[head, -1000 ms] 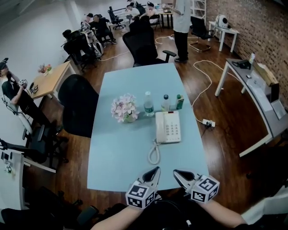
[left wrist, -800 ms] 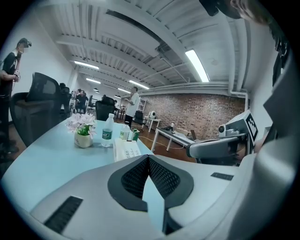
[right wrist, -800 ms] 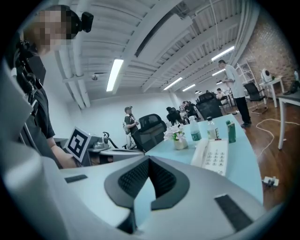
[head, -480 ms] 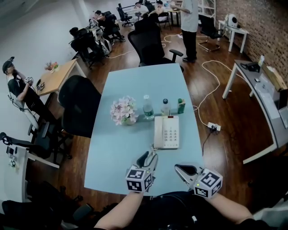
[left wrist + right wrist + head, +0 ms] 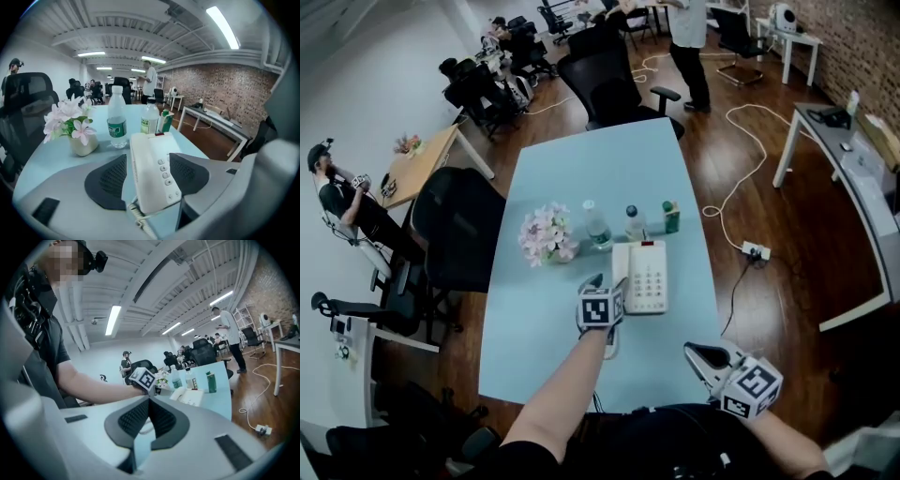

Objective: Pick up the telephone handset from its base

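Observation:
A white telephone (image 5: 649,277) lies on the light-blue table (image 5: 581,169), its handset (image 5: 622,272) resting along the base's left side. My left gripper (image 5: 607,282) is stretched out to the phone's near left end. In the left gripper view its jaws are opening wide. They straddle the near end of the handset (image 5: 143,173) beside the keypad (image 5: 166,176), and the pads stand clear of it. The coiled cord (image 5: 138,218) hangs below. My right gripper (image 5: 700,352) hovers by the table's near right edge, its tips (image 5: 149,401) together and holding nothing.
Behind the phone stand a vase of pink flowers (image 5: 547,234), two water bottles (image 5: 595,228) (image 5: 633,223) and a green carton (image 5: 671,217). Black office chairs (image 5: 455,225) (image 5: 614,84) sit at the table's left and far end. People sit at the left, and one stands at the back.
My left gripper has reached forward from the near table edge to the phone and its jaws have spread. My right gripper has drifted right along the near edge.

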### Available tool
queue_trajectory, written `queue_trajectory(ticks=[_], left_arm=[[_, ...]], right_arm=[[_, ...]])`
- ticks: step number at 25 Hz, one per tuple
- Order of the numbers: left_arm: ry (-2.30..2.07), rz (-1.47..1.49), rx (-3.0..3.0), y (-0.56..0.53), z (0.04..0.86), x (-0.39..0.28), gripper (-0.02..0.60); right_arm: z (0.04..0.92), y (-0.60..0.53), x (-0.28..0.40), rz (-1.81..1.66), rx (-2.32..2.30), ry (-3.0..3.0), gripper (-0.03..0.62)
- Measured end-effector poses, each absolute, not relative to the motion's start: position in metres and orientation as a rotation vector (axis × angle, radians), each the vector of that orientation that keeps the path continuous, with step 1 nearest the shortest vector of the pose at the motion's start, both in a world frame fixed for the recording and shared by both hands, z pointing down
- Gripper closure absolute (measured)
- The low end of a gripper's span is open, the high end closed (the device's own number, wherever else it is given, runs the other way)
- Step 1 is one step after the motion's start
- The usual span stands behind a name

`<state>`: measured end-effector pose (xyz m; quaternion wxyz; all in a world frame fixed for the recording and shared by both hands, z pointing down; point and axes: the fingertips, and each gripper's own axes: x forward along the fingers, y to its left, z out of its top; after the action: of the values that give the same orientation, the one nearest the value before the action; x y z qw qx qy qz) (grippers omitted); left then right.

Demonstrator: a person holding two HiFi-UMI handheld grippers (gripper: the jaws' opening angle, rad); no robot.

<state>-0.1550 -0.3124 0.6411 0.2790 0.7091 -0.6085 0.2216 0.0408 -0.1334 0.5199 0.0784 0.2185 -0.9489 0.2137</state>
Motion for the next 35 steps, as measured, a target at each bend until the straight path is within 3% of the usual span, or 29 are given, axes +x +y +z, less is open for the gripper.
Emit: queue_trajectory(ticks=[15, 22, 35], left_arm=[[-1.613, 0.724, 1.733, -0.375, 0.709, -0.161, 0.296], [-1.579, 0.631, 1.738, -0.382, 0.711, -0.159, 0.298], [-1.565, 0.561, 1.737, -0.378, 0.7, -0.161, 0.351]], right_arm=[[0.537, -0.164, 0.069, 0.748, 0.748, -2.805, 0.579], [0.544, -0.166, 0.067, 0.784, 0.758, -2.781, 0.579], [0.54, -0.163, 0.074, 0.808, 0.855, -2.766, 0.579]])
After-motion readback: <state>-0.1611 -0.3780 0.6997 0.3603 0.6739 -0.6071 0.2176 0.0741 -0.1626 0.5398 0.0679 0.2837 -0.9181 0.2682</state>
